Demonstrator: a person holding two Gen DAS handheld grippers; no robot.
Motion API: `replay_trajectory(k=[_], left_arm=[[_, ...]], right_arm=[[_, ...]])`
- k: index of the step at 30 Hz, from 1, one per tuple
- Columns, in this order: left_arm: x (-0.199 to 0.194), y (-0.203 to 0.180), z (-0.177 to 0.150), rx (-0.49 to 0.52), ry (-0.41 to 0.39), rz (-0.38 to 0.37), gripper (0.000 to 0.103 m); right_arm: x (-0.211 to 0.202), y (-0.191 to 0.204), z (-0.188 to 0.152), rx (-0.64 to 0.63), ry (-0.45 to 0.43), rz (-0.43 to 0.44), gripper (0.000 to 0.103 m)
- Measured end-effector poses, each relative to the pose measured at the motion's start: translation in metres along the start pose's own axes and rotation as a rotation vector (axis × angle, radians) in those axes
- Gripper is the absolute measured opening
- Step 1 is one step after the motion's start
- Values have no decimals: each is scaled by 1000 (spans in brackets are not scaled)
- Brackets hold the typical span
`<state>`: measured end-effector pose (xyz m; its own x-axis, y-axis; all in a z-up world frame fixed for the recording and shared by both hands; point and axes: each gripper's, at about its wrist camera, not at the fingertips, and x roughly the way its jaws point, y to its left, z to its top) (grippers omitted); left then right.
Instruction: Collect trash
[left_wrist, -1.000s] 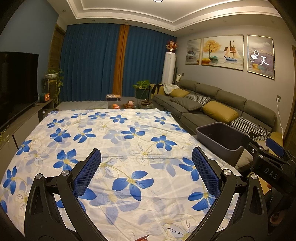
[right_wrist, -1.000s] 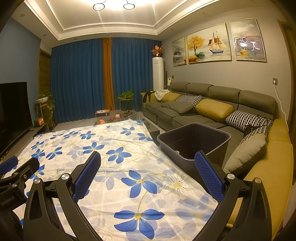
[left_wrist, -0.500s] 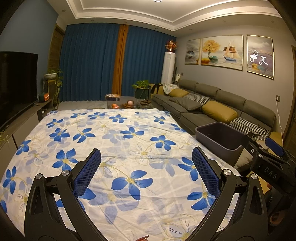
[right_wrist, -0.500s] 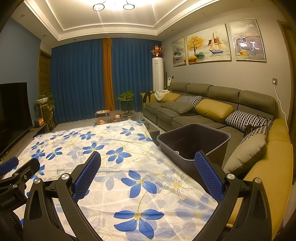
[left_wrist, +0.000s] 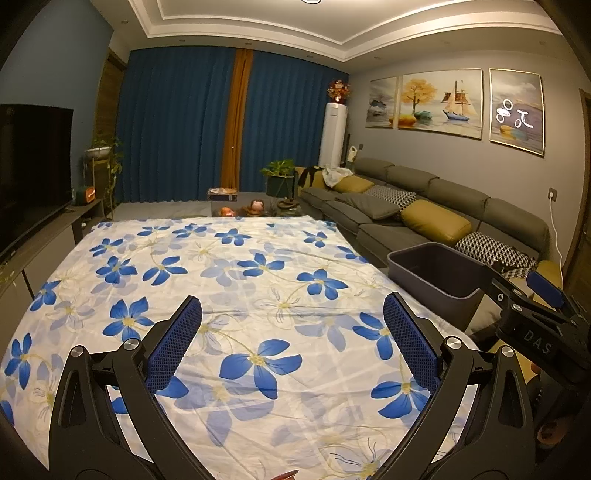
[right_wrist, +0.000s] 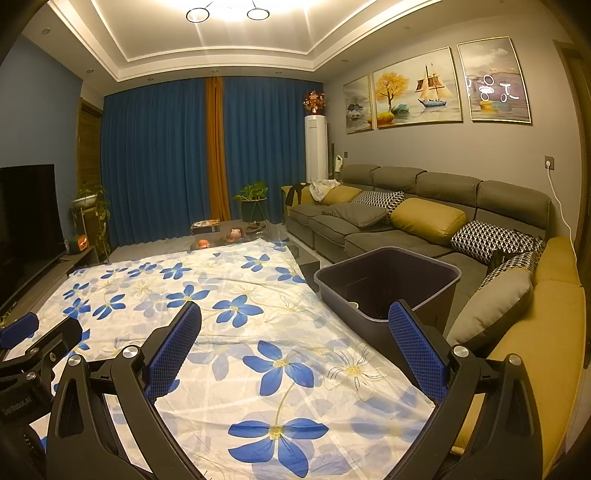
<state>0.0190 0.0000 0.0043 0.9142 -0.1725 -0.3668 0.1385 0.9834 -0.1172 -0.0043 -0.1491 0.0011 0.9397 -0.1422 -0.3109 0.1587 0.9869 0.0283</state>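
Nearest to the camera, the left gripper (left_wrist: 291, 332) hangs above a white cloth with blue flowers (left_wrist: 229, 291), and its two blue-padded fingers (left_wrist: 173, 343) are spread wide with nothing between them. The right gripper (right_wrist: 295, 336) hangs over the right part of the same cloth, and its fingers (right_wrist: 417, 347) are also spread wide and hold nothing. In the left wrist view the right gripper appears at the right edge as a black body with a blue tip. No piece of trash can be seen lying on the cloth in either view. Just beside the right edge of the cloth stands a dark grey bin (right_wrist: 388, 284), open at the top; something small and pale lies at its bottom, but it is too small to tell what it is. To the right of the bin there is a long sofa (right_wrist: 424, 221) with yellow, grey and patterned cushions. Beyond the far edge of the cloth some small objects lie on a low glass table (right_wrist: 236, 236). On the left side a dark television (left_wrist: 33, 170) stands on a low cabinet. At the far wall blue curtains (left_wrist: 177, 122) with one orange strip hang, and a white tall air conditioner (left_wrist: 334, 133) stands beside them.
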Motion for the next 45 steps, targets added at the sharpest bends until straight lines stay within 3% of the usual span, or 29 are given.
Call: replay_trajectory(k=[13, 22, 38, 45], left_arm=[[1, 1, 3, 9, -2, -17, 97], [0, 0, 4, 20, -3, -33, 85], [-2, 0, 6, 17, -8, -28, 86], [-4, 2, 6, 15, -14, -17, 92]], right_arm=[[1, 0, 1, 1, 0, 1, 97], [1, 0, 1, 2, 1, 1, 97], [2, 4, 3, 6, -2, 2, 97], [2, 2, 2, 8, -1, 2, 97]])
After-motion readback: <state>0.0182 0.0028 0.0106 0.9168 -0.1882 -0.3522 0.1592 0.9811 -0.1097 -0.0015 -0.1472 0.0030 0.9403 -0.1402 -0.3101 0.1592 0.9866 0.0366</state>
